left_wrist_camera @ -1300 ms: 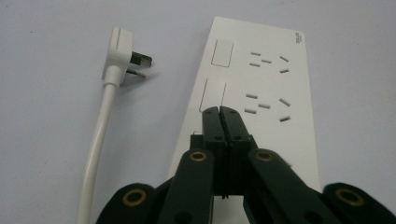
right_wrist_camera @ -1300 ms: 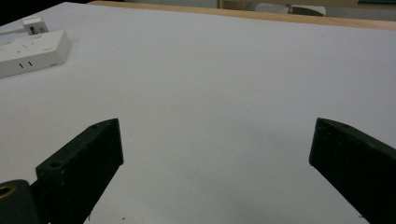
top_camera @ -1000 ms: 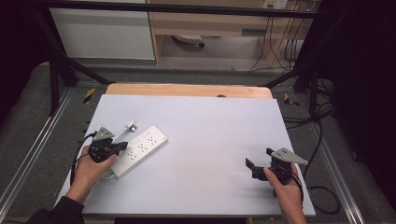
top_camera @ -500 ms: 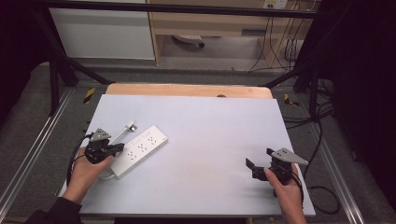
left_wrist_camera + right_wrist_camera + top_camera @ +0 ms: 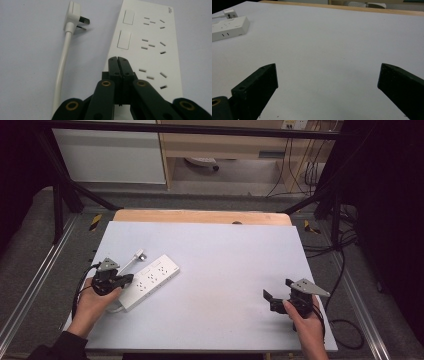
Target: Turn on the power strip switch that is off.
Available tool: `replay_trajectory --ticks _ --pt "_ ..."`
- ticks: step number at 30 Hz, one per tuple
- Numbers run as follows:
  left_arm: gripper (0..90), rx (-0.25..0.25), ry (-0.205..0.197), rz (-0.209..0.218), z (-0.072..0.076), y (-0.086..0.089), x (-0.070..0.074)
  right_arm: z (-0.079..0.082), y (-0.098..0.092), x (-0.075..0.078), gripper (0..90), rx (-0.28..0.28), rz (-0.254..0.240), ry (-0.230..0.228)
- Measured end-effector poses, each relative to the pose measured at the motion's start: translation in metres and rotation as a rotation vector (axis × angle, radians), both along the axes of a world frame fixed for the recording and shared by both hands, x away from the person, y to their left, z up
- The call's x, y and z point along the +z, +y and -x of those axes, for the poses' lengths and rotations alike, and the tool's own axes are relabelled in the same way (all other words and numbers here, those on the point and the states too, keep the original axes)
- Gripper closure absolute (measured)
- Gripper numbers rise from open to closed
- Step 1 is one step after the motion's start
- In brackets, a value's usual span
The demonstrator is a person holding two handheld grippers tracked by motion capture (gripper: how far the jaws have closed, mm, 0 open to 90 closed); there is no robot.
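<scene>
Pale grey-white table top (image 5: 220, 270), matte, fills the middle of the high view; a strip of bare wood edge (image 5: 200, 216) runs along its far side. Grey carpeted floor (image 5: 30, 250) around it, with metal rails (image 5: 30, 290) at lower left and lower right. Black frame posts (image 5: 60, 195) rise at upper left and upper right. At the top centre sit a white cabinet (image 5: 107, 155) and a wooden shelf unit (image 5: 225, 145), with loose cables (image 5: 305, 170) hanging at upper right. The far right side of the room is dark.

White power strip (image 5: 147, 281) lies flat on the table, left of centre in the high view, angled up to the right. Its white plug (image 5: 140, 254) lies just beyond its upper left, on the end of a white cord (image 5: 61, 67). In the left gripper view the strip (image 5: 147, 42) fills the centre right and the plug (image 5: 73, 15) sits upper left, prongs pointing toward the strip but apart from it.

Left gripper (image 5: 125, 280), lower left of the high view, sits at the near end of the strip. In its own view (image 5: 117, 62) the jaws are pressed together, nothing between them, tips over the strip's near edge; can't tell if touching.

Right gripper (image 5: 270, 299), lower right of the high view, well apart from the strip. Its jaws are spread wide over bare table in its own view (image 5: 327, 82), holding nothing.
</scene>
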State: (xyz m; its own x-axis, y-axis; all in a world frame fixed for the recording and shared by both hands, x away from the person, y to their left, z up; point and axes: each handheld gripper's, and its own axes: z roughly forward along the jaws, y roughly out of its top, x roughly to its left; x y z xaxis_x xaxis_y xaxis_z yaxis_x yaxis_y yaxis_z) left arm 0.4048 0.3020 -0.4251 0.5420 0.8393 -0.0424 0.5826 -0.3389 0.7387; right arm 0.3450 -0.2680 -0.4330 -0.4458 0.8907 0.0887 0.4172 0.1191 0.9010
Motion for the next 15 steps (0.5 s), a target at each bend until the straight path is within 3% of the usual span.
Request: replay_trajectory --ticks 15 --pt "90.0 0.004 0.007 0.005 -0.0004 0.0002 0.0 0.0003 0.0 0.0001 3.3 0.002 0.001 0.002"
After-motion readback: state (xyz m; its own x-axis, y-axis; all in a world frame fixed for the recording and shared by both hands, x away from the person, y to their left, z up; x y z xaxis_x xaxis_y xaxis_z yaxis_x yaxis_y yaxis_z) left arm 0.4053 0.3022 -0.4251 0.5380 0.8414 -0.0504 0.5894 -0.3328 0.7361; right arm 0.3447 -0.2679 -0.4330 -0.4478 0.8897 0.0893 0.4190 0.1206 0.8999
